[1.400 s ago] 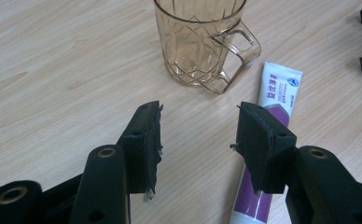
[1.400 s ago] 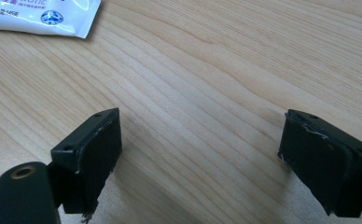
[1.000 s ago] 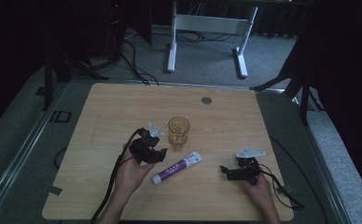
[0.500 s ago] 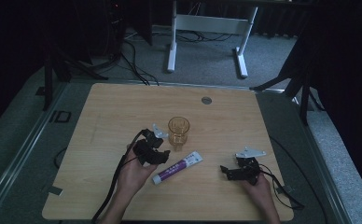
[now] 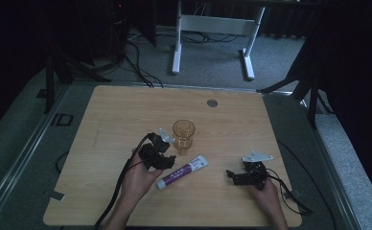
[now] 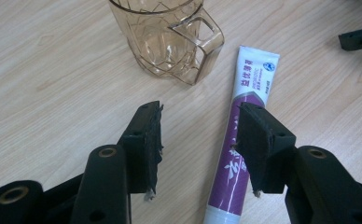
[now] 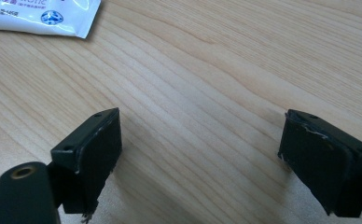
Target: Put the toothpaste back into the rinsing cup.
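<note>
Your desk is a pale wooden slab with rounded corners and a fine straight grain, matt and bare over most of its top. Near the middle of the high view stands one cup of clear amber plastic, faceted on its wall, with a squared handle; in the left gripper view it sits at the top centre. Just below and right of it lies one tube, soft and flattened, white at the crimped end and purple along the body with printed lettering, resting flat on the wood at a slant.

Your left gripper hangs just left of the tube, below the cup. In the left gripper view its two black jaws stand spread with nothing between them; the right-hand one sits over the tube's purple part, and whether it touches the tube you cannot tell. The pads are rough and frayed at the edges.

Your right gripper rests low at the lower right of the desk, well apart from the tube. Its jaws are spread wide over bare wood, with the tube's white end at the upper left of the right gripper view.

One small round metal disc is set in the desk near its far edge.
</note>
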Action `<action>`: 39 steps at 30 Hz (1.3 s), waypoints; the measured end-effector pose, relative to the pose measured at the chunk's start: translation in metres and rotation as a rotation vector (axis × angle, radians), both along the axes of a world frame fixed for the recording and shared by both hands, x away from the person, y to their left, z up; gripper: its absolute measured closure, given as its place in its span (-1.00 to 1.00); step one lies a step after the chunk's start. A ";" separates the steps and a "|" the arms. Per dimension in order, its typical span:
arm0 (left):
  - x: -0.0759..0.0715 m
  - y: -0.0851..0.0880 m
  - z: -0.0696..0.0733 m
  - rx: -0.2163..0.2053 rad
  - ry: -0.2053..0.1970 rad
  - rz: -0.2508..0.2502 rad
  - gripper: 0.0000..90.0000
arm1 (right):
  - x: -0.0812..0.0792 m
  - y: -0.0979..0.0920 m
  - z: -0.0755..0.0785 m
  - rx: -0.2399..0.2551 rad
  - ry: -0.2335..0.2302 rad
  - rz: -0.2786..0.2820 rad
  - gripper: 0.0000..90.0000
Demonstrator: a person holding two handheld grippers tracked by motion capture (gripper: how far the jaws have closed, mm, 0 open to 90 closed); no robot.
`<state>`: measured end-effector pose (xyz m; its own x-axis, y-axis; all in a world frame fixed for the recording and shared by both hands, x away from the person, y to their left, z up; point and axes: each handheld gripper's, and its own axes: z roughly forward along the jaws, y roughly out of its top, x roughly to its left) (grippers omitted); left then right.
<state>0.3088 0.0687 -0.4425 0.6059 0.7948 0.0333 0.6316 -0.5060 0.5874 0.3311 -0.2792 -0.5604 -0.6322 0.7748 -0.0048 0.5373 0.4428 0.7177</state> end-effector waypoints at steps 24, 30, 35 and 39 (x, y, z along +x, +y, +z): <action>0.001 -0.014 -0.002 0.054 0.043 -0.040 0.15 | 0.000 0.000 0.000 0.000 0.000 0.000 -0.72; 0.004 -0.017 -0.004 0.064 0.061 -0.054 0.15 | 0.000 0.000 0.000 0.000 0.000 0.000 -0.72; 0.005 -0.019 -0.005 0.077 0.074 -0.068 0.16 | 0.000 0.000 0.000 0.000 0.000 0.000 -0.72; 0.006 -0.020 -0.006 0.089 0.080 -0.077 0.17 | 0.000 0.000 0.000 0.000 0.000 0.000 -0.72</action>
